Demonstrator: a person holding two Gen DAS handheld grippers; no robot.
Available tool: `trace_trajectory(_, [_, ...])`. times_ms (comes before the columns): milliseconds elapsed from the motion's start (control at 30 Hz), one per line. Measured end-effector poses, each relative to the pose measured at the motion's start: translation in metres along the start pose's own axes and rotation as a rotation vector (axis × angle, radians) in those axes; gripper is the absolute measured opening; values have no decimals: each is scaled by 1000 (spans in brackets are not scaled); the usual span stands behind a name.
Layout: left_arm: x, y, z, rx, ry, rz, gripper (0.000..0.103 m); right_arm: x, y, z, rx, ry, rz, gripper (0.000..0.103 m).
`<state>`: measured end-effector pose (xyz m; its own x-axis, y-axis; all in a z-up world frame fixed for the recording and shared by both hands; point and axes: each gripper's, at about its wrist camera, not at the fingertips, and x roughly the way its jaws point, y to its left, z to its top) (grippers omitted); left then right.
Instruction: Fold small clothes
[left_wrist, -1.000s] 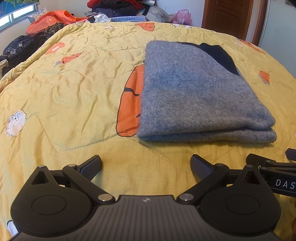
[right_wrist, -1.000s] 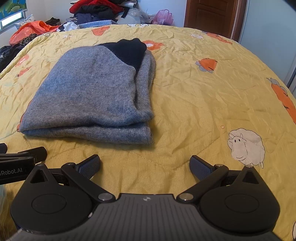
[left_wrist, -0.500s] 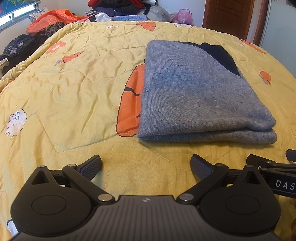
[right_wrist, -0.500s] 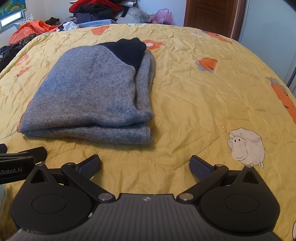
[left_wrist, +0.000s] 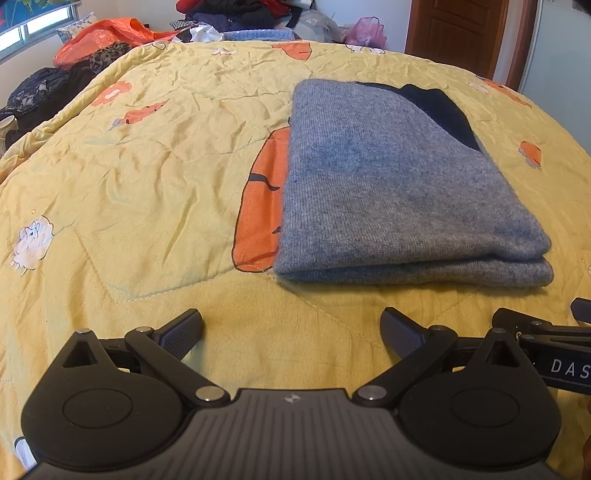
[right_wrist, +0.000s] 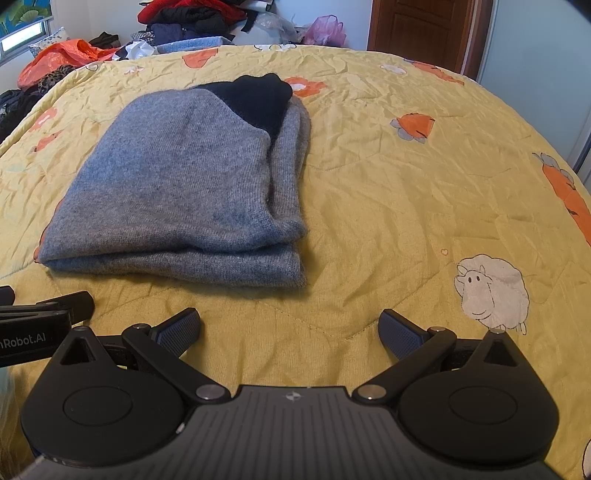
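I see a big bed with a yellow blanket (left_wrist: 147, 177) on it, and I use the folded gray sweater (left_wrist: 388, 184) as my marker. Far behind the sweater and to its left, orange bags (left_wrist: 107, 37) and dark clothes (left_wrist: 236, 14) are piled at the far edge of the bed. An orange picture (left_wrist: 258, 206) on the blanket peeks out from under the sweater's left side. The sweater lies flat on the blanket, folded in layers, with a dark blue part (right_wrist: 258, 99) at its far end. My left claw (left_wrist: 291, 328) is in front of the sweater, wide open, and holds nothing. My right claw (right_wrist: 290, 328) is in front of the sweater too, just beside the left one, also wide open and empty. To the right of the sweater there is a white sheep picture (right_wrist: 491, 291). Far behind it is a brown door (right_wrist: 417, 33).
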<state>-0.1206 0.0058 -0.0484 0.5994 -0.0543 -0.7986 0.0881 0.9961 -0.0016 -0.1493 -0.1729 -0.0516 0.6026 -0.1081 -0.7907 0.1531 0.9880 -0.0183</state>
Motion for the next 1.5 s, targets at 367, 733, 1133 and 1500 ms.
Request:
trace_trajectory(367, [0, 0, 0, -1, 6, 1, 103, 0, 0, 0, 1, 0, -1, 103])
trace_trajectory(733, [0, 0, 3, -2, 15, 1, 103, 0, 0, 0, 0, 0, 0, 103])
trace_trajectory(1133, [0, 0, 6, -15, 43, 4, 103, 1, -1, 3, -7, 20, 6, 103])
trace_trajectory(1500, [-14, -2, 12, -24, 13, -14, 103, -7, -4, 9, -1, 12, 15, 103])
